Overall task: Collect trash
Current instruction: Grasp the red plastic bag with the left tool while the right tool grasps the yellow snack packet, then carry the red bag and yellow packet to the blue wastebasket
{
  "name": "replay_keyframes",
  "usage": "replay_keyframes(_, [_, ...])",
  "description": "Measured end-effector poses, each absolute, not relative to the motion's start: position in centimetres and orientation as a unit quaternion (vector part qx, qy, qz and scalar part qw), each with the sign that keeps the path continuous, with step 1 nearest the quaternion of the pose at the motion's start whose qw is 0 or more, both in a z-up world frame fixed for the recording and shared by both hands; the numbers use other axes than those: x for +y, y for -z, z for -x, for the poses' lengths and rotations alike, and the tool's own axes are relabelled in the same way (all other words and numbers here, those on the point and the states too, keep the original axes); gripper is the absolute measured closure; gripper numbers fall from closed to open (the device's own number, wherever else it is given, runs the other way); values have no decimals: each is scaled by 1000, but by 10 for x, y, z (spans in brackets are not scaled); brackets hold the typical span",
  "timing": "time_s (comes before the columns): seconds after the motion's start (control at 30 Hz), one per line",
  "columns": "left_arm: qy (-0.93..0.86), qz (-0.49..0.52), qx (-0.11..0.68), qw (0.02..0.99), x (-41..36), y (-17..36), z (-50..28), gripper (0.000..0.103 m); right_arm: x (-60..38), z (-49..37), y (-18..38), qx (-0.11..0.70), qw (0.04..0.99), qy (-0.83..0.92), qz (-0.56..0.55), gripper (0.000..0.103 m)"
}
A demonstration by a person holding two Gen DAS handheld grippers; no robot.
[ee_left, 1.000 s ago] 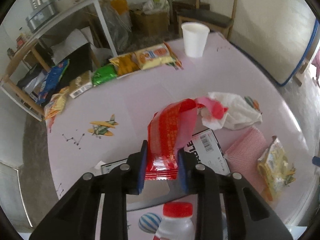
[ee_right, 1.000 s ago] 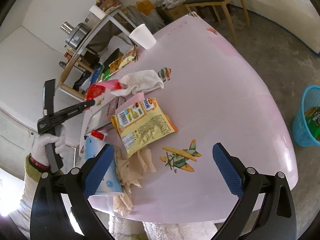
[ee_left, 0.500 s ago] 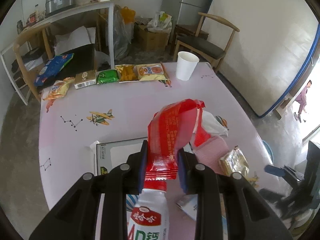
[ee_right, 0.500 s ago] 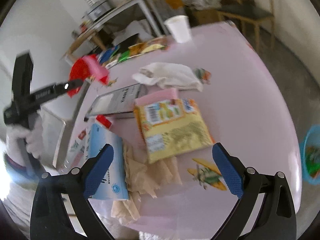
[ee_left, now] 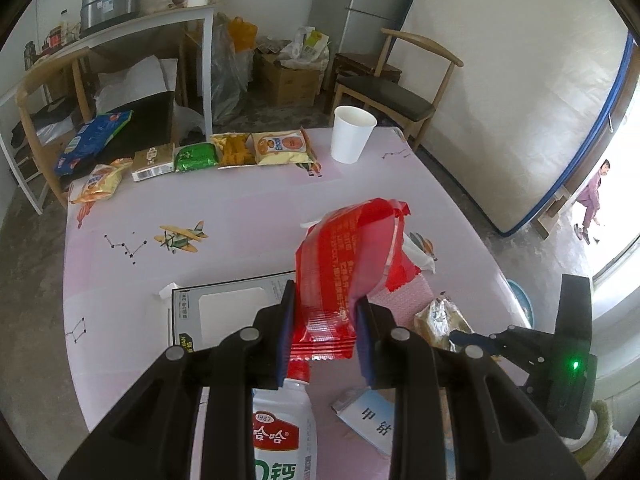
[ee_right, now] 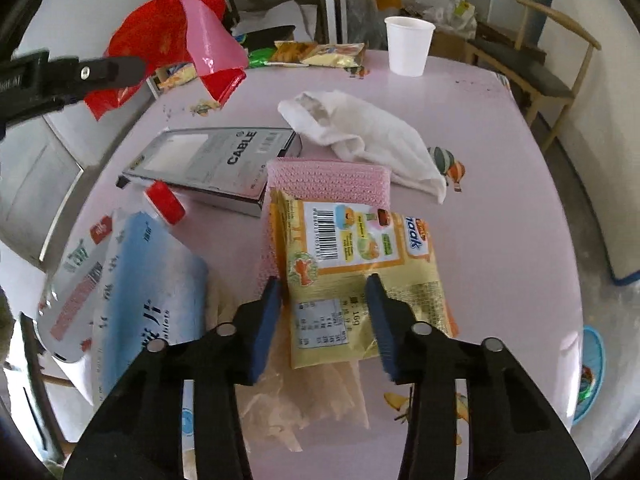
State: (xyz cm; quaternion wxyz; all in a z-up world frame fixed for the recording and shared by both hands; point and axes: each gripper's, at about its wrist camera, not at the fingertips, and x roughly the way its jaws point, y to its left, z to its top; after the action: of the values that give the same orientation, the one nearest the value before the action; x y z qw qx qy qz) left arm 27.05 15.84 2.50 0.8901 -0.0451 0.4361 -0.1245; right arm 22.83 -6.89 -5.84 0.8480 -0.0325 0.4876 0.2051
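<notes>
A crumpled red wrapper (ee_left: 340,264) with white print, pinched at its lower end and lifted above the pink table; a flat yellow snack packet (ee_right: 360,268), barcode side up, lying on a pink mesh pad.

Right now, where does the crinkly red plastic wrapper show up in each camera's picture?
Left wrist view: red plastic wrapper at centre, pinched in the left gripper.
Right wrist view: upper left, raised above the table.
Shared landmark: white paper cup at the table's far edge.
</notes>
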Motion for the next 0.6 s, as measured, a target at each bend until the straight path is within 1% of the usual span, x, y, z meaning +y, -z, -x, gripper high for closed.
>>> replay_keyframes(0.03, [125, 46, 435, 890, 159, -26, -270, 77, -71, -229, 57, 488, 848, -205, 30, 79])
replay_keyframes(0.07, [126, 47, 434, 891, 159, -27, -270, 77, -72, -229, 56, 487, 849, -204, 27, 85])
replay_keyframes(0.27, [132, 49, 424, 895, 160, -35, -265, 77, -96, -228, 39, 475, 856, -201, -29, 93])
replay_keyframes(0.5, [143, 45, 408, 901, 150, -52, -256, 77, -144, -218, 13, 444, 868, -194, -112, 96])
replay_keyframes(0.6, [155, 44, 401, 902, 139, -61, -251, 77, -173, -209, -2, 418, 875, -191, -151, 96])
